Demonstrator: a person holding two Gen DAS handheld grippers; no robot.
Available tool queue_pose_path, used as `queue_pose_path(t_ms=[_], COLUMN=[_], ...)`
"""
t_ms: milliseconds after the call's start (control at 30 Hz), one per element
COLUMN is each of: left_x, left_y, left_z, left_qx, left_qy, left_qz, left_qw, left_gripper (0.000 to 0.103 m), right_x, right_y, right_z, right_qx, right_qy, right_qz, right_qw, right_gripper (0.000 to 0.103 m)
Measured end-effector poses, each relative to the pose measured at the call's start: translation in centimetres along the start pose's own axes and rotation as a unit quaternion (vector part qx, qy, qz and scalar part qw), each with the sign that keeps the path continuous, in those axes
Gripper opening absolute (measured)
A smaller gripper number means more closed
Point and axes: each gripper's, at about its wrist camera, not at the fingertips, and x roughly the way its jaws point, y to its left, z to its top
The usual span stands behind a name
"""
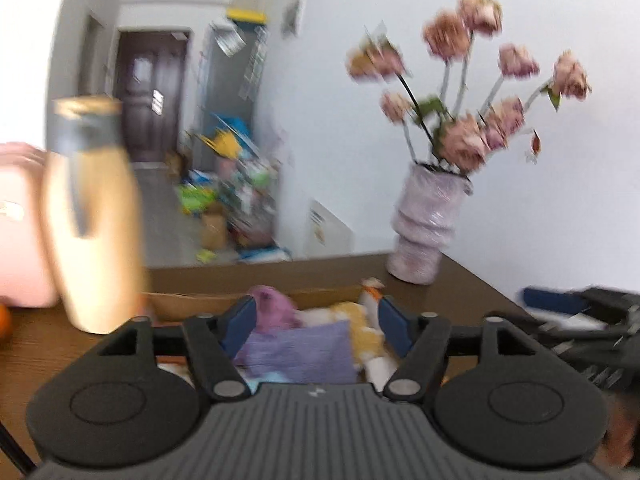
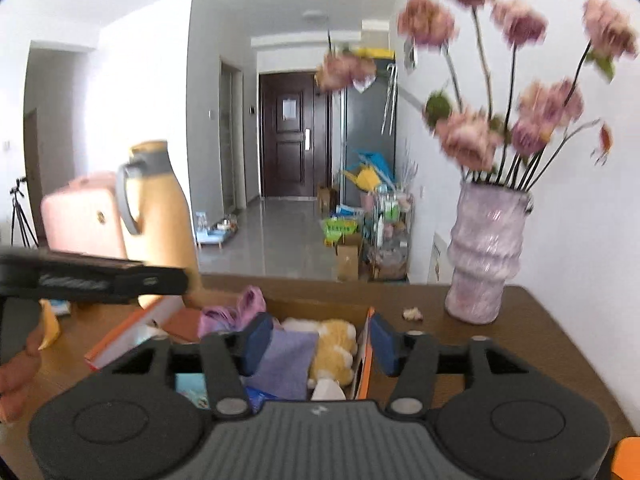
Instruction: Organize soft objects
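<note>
A cardboard box on the brown table holds soft things: a folded purple cloth, a yellow and white plush toy and a pink cloth. My left gripper is open and empty just above the box. My right gripper is open and empty above the same box. The left gripper also shows at the left of the right wrist view; the right gripper shows at the right edge of the left wrist view.
A tall yellow flask stands left of the box with a pink case behind it. A lilac vase of pink flowers stands at the right back. The table's far edge faces a hallway.
</note>
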Motion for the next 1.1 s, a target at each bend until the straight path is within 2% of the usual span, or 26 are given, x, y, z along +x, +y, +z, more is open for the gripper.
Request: queue_pose_path(t_ms=[100,200,300,667,800,933,1033,1100], left_x=[-5.3,-10.3,-14.0,-20.6,-23.0,-26.7,-29.8,-32.1], left_y=[1.2,2.2,2.9,2.4,1.3,-0.8,-2.0,-2.8], left_z=[-1.0,-3.0,-4.8,-8.7,-11.6,-16.0,-19.3,-21.6], left_qx=[0.01,0.011,0.01,0.006,0.006,0.028,0.026,0.02], left_qy=[-0.034,-0.079,-0.099,-0.125,-0.129,-0.14,-0.141,-0.145], left_qz=[0.048,0.109,0.141,0.162,0.161,0.17,0.166,0.178], left_qw=[0.9982,0.9909,0.9849,0.9788,0.9785,0.975,0.9756,0.973], left_gripper=[0.084,0.086,0.087,0.089,0.089,0.096,0.101,0.102], right_x=[-3.4,-5.9,-7.7,-12.6,-16.1,-20.1,-23.6,-25.9], right_y=[1.0,2.1,2.9,4.2,5.3,6.4,7.6,8.4], right_z=[0.0,-0.8,-1.8,-4.9,-8.2,-12.1,-15.4,-17.7], right_qx=[0.004,0.007,0.006,0.027,0.022,0.014,-0.002,-0.014], right_qy=[-0.025,-0.055,-0.078,-0.095,-0.102,-0.095,-0.095,-0.096], right_qz=[0.011,0.017,0.002,-0.004,-0.001,0.009,0.015,0.016], right_qw=[1.0,0.998,0.997,0.995,0.995,0.995,0.995,0.995], right_gripper=[0.078,0.092,0.093,0.094,0.094,0.094,0.098,0.101])
